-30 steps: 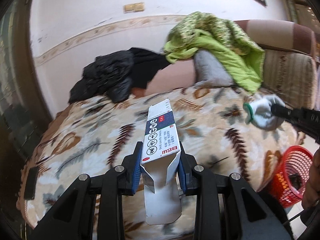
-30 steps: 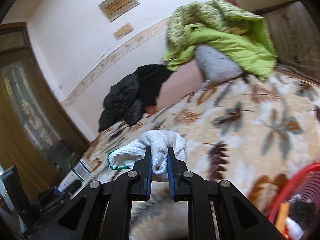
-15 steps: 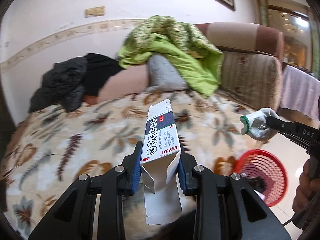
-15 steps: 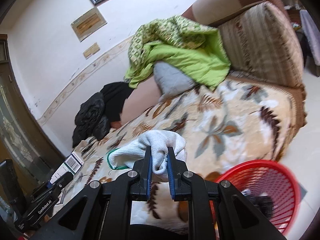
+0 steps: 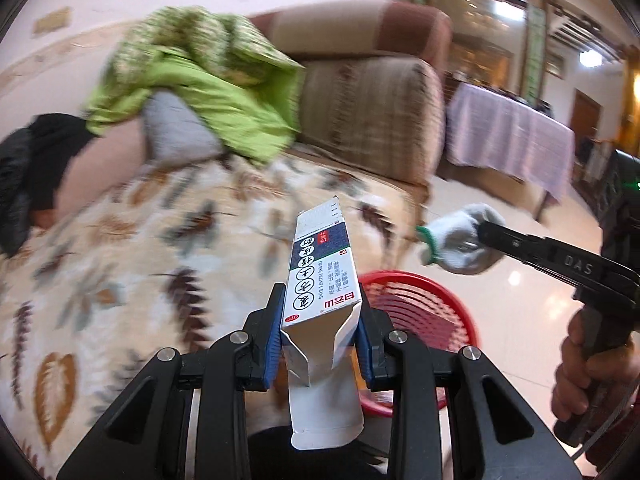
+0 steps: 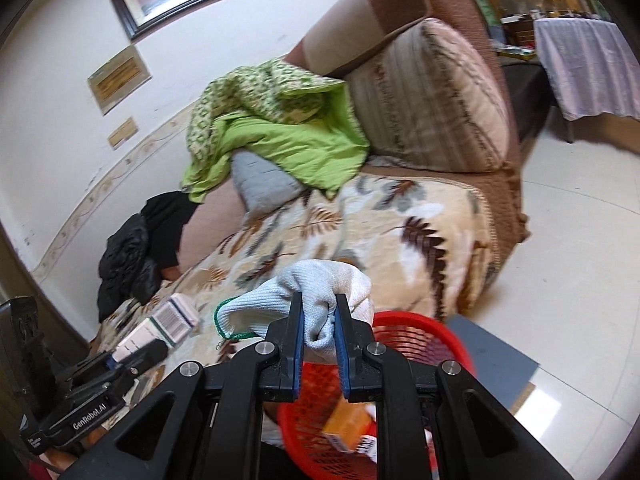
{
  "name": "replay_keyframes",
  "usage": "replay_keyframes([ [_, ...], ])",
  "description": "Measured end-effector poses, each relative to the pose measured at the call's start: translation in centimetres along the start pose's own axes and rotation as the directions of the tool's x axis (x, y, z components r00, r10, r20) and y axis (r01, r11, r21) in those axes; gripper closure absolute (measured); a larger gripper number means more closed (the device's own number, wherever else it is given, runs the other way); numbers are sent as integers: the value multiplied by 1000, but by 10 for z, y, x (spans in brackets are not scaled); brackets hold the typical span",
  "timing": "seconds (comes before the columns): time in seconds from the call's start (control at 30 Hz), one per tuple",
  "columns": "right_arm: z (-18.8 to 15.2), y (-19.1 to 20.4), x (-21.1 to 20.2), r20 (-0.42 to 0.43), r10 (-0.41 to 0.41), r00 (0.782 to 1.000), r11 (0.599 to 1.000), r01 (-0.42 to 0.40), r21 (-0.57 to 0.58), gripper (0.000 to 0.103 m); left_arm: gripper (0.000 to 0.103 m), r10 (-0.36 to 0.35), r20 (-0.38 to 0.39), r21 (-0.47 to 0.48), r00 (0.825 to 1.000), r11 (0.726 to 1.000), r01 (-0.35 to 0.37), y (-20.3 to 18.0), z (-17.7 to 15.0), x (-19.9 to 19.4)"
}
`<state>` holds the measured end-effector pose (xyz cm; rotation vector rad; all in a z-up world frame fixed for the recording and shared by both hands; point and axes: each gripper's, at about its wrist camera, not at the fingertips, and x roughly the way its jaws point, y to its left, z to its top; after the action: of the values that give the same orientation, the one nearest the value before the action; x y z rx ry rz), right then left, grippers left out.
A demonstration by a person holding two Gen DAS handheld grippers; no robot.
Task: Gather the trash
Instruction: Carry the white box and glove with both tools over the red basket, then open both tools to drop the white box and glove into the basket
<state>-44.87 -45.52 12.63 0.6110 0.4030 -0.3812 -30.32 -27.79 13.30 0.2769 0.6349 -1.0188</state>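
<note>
Left gripper (image 5: 320, 336) jaws squeeze a long box (image 5: 320, 276), pointing away. Right gripper (image 6: 319, 336) jaws pinch a white glove (image 6: 320, 292). Red basket (image 6: 420, 330) sits on the floor right under the glove, so right hand's nearer; box is just left of it.

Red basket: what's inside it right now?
The red basket holds an orange box and a white item beside it. The right gripper and its white glove hide the rest.

Black plastic left gripper (image 5: 320, 334), blue-padded jaws, silver screws, bare hand (image 5: 588, 368), "DAS" marking
</note>
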Motion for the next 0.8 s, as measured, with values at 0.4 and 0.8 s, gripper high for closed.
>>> replay_keyframes([
  [0.4,-2,-28,1,-37,-106,994,992,108,64,56,52,-112,-95,-31,989,993,110,-11,1,39],
  [0.8,-21,42,-5,29,-277,961,950,278,-142,17,17,198,36,-34,980,980,-197,33,-11,-30],
])
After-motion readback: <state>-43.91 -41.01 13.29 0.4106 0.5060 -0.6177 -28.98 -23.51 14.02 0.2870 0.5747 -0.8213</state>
